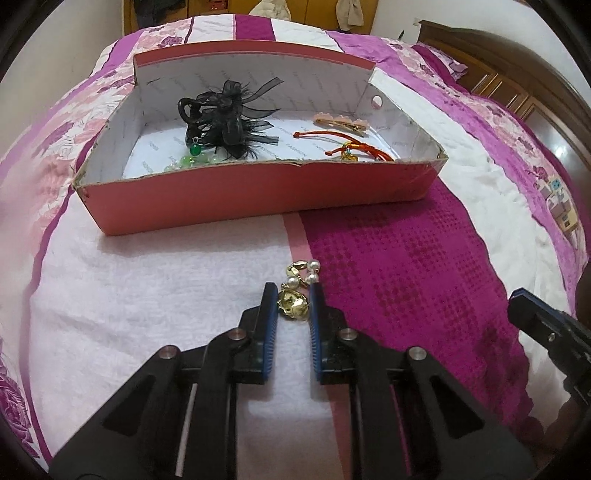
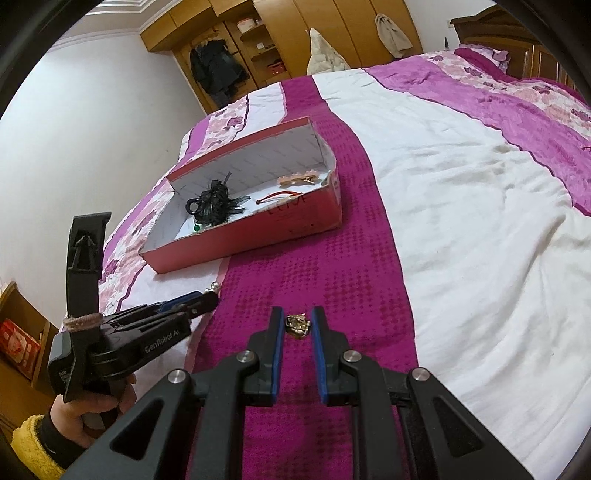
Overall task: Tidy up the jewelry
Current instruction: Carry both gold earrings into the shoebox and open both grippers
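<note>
Several pieces already lie inside the red cardboard box (image 1: pixel 258 184), which sits on the bed toward its foot-end edge: a black ribbon hair claw (image 1: pixel 225 118) at the left, green beads (image 1: pixel 188 158) against the near wall, a pink hair clip (image 1: pixel 340 122) and a red cord bracelet (image 1: pixel 351 146) at the right. Box's near wall stands between both grippers and those contents; nothing else lies across the way.

Surface is a quilted bedspread (image 2: pixel 461 229), white with a magenta stripe down the middle and pink floral bands at the sides. Wooden wardrobe (image 2: pixel 295 33) along the far wall with coats hanging; dark wooden headboard (image 2: pixel 517 33) at the right.

Left gripper (image 1: pixel 293 295) partly open, fingers on either side of a gold-and-pearl ornament (image 1: pixel 295 295) lying at the seam of white and magenta, short of the box; cannot tell if the pads touch it.

Right gripper (image 2: pixel 297 321) also partly open, low over the magenta stripe, a small gold piece (image 2: pixel 297 325) between its fingertips, gaps showing on both sides. Holding nothing firmly.
</note>
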Demonstrator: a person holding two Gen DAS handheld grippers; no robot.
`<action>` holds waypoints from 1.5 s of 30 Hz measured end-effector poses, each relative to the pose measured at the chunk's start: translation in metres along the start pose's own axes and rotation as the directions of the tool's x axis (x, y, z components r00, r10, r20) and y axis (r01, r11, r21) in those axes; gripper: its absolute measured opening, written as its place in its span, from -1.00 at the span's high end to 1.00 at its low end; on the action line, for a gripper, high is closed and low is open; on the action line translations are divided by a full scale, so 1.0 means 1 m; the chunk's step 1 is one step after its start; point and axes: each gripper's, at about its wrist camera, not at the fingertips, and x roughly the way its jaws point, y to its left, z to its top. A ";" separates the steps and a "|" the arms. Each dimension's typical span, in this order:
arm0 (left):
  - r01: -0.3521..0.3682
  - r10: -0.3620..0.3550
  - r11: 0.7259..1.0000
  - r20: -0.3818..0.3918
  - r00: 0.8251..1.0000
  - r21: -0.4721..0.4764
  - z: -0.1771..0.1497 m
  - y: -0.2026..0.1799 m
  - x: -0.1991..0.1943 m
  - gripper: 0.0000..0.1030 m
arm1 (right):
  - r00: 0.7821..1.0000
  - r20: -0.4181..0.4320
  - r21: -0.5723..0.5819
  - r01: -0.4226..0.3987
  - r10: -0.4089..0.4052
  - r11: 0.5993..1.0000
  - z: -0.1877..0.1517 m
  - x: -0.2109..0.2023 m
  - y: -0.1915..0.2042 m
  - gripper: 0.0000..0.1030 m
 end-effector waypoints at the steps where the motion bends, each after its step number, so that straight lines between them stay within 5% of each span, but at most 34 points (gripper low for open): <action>1: 0.003 -0.003 1.000 0.004 1.000 0.000 0.000 0.000 -0.001 0.84 | 1.000 0.001 0.000 0.000 0.000 1.000 0.000 0.000 0.000 0.68; 18: 0.078 -0.072 0.996 0.153 0.986 -0.032 0.005 0.003 -0.055 0.84 | 0.999 0.041 -0.032 0.010 -0.008 0.999 0.003 -0.012 0.011 0.68; 45: 0.058 -0.017 0.994 0.374 0.927 -0.097 0.031 0.033 -0.112 0.83 | 0.986 0.161 -0.169 -0.008 0.036 0.986 0.043 -0.029 0.064 0.68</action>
